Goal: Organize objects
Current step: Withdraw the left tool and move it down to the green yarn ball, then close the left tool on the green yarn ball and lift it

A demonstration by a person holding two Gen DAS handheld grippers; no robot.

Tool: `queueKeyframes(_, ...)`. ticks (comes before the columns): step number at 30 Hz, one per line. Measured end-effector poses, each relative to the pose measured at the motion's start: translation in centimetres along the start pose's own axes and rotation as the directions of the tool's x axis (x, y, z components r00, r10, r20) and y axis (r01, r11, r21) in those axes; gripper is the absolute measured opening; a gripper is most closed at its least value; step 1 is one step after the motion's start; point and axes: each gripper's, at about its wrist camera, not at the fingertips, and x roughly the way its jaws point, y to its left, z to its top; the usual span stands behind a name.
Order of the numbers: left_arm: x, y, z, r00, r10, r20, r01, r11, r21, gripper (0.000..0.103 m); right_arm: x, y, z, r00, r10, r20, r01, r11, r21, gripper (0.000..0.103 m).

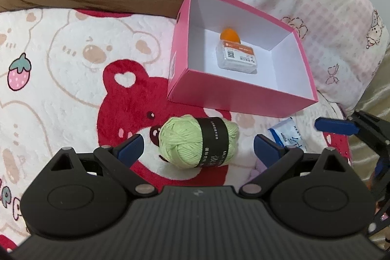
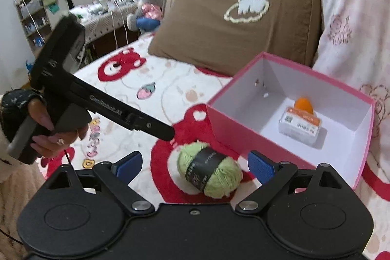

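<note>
Jaws are standing wide apart on both tools you are holding, and neither is gripping anything. Your left gripper (image 1: 198, 150) is framing the green yarn ball (image 1: 198, 141), its blue pads sitting clear of the wool on either side. Your right gripper (image 2: 195, 165) is framing the same ball (image 2: 209, 169) from the other angle, pads also apart from it. The ball, wearing a black paper band, is lying on the bear-print blanket (image 1: 61, 60) just in front of the pink box (image 1: 185, 82). Inside the box a small clear case with an orange label (image 1: 237, 57) is resting on the white floor, with an orange ball (image 1: 230, 35) touching its far side. A blue and white packet (image 1: 288, 135) is lying beside the box's near corner. Your left hand (image 2: 46, 128) is showing in the right view, wrapping the other tool's handle
</note>
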Motion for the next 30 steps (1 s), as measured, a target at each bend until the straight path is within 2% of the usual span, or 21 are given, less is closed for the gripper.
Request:
queueKeyframes(5, 1.5, 0.5, -0.5, 0.999, -0.036, -0.026, 0.035, 0.999, -0.006, 0.097, 2.5, 0.4, -0.6, 0.998, -0.001, -0.060, 0.001, 1.000, -0.005, 0.095)
queueKeyframes(10, 2.6, 0.8, -1.1, 0.998, -0.061, -0.013, 0.061, 0.998, 0.004, 0.096, 4.5, 0.6, -1.0, 0.995, -0.004, -0.099, 0.004, 1.000, 0.000, 0.095)
queueKeyframes(19, 4.3, 2.2, -1.4, 0.995, -0.101, 0.022, 0.101, 0.995, 0.003, 0.095, 6.9, 1.5, -2.3, 0.991, -0.096, -0.089, 0.090, 0.993, -0.072, 0.094)
queueKeyframes(25, 5.6, 3.1, -1.3, 0.993, -0.116, -0.008, 0.115, 0.993, -0.019, 0.095, 8.8, 1.2, -3.0, 0.988, -0.133, -0.074, 0.125, 0.987, -0.105, 0.094)
queueKeyframes(30, 6.4, 3.9, -1.5, 0.996, -0.093, -0.009, 0.093, 0.996, 0.011, 0.087, 10.3, 0.6, -3.5, 0.984, -0.161, -0.083, 0.152, 0.983, -0.107, 0.094)
